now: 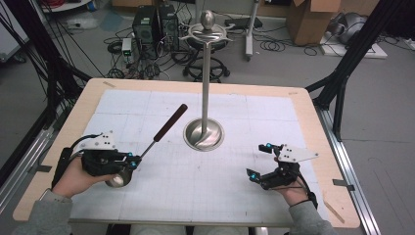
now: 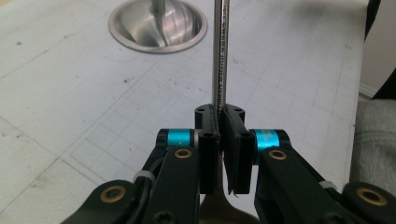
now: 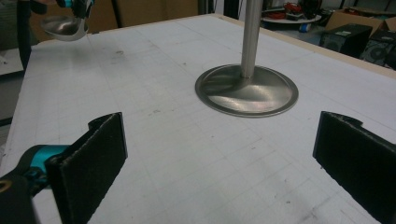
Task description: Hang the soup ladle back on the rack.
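Note:
A metal ladle with a thin steel shaft (image 1: 148, 145) and a dark handle (image 1: 171, 122) rises at a slant over the table's left side, its bowl (image 1: 117, 180) lowest, under my left hand. My left gripper (image 1: 133, 163) is shut on the shaft just above the bowl; in the left gripper view the pads (image 2: 219, 119) clamp the shaft (image 2: 220, 56). A tall steel stand (image 1: 206, 83) with a round base (image 1: 204, 134) and hooks at the top stands mid-table. My right gripper (image 1: 258, 160) is open at the front right, nothing between its jaws (image 3: 219, 144), facing the stand's base (image 3: 246, 91).
A white gridded mat (image 1: 244, 186) covers the wooden table (image 1: 313, 122). Beyond the far edge, the floor holds cables, computer cases (image 1: 154, 24) and cardboard boxes (image 1: 313, 19). Black frame legs (image 1: 352, 54) stand at both sides.

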### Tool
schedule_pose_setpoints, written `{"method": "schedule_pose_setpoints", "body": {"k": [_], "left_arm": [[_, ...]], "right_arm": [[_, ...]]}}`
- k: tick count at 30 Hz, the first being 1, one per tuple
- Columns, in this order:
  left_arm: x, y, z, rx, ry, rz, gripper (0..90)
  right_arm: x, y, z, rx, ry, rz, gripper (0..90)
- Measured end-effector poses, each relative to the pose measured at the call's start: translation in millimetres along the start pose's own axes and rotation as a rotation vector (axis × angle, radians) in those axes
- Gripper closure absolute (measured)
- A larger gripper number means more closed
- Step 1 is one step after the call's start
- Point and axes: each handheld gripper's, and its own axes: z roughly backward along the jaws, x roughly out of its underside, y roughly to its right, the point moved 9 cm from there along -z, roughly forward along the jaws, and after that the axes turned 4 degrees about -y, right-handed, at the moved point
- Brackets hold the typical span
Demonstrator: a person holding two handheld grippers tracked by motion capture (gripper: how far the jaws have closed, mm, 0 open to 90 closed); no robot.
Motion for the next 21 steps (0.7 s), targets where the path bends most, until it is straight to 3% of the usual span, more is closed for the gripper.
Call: {"method": "schedule_pose_setpoints", "body": {"k": [12, 21], "left_arm": [[-10.7, -7.1, 0.3, -0.075, 0.081, 0.036, 84.5], [-18.5, -13.0, 0.8, -0.165, 0.151, 0.037, 84.5]], "right_arm": [[-0.1, 0.0, 0.3, 0.001, -0.001, 0.000, 1.8], [-0.2, -0.1, 0.3, 0.001, 0.000, 0.000, 1.8]]}}
